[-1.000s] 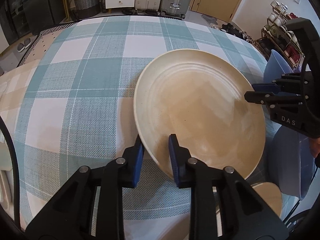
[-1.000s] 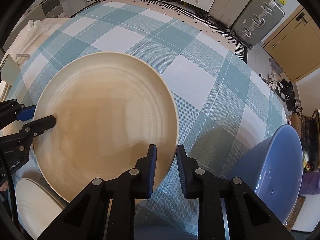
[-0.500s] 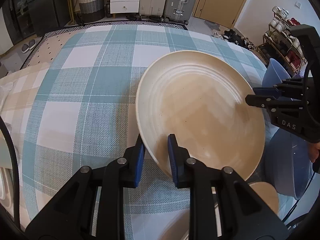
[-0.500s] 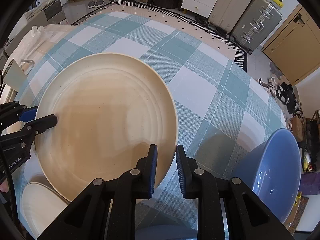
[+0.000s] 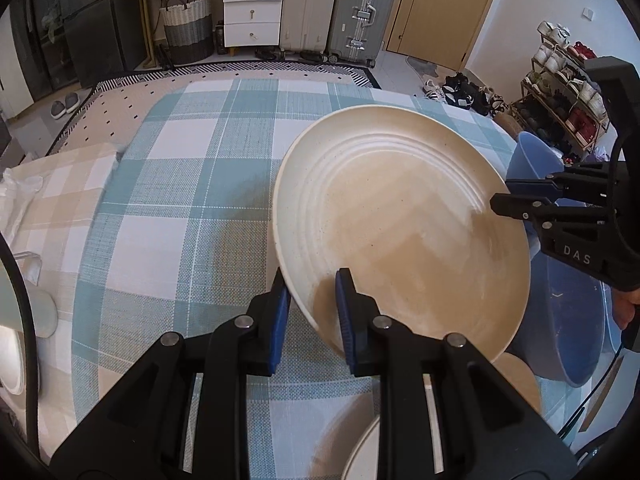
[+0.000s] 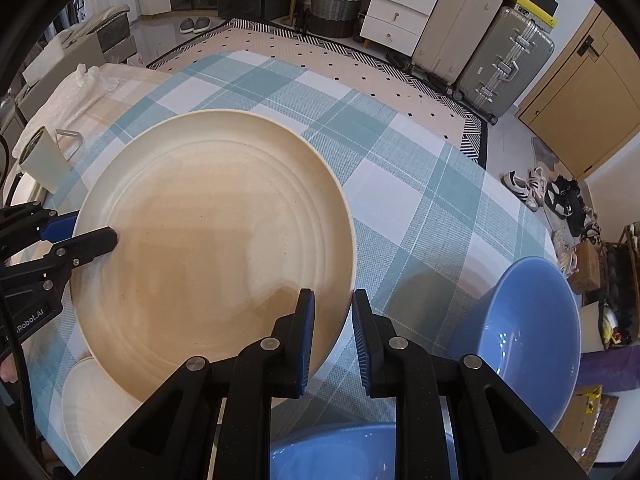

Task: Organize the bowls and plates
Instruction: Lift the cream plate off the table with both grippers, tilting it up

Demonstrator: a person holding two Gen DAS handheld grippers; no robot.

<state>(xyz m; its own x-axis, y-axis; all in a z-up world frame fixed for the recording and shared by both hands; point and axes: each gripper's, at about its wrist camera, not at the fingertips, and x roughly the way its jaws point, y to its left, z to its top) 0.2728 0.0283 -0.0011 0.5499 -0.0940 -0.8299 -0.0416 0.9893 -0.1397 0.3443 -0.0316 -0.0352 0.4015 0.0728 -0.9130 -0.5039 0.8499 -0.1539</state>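
A large cream plate (image 5: 400, 232) (image 6: 212, 248) with ringed grooves hangs tilted above the plaid tablecloth. My left gripper (image 5: 310, 280) is shut on its near-left rim, one blue pad under the plate and one on top. My right gripper (image 6: 332, 300) is shut on the opposite rim in the same way. Each gripper shows in the other's view: the right gripper (image 5: 516, 196) at the plate's right edge, the left gripper (image 6: 80, 230) at its left edge.
Below the plate lies a smaller cream plate (image 6: 88, 400) (image 5: 516, 376). Two blue bowls (image 6: 528, 332) (image 6: 340, 452) stand at the table's right and near edges. A pale cup (image 6: 40, 160) stands at the left. The plaid tablecloth (image 5: 180, 220) stretches toward drawers and suitcases.
Both grippers have risen together with the cream plate still clamped between them, and it now hangs higher over the cloth. More of the room and floor shows beyond the table.
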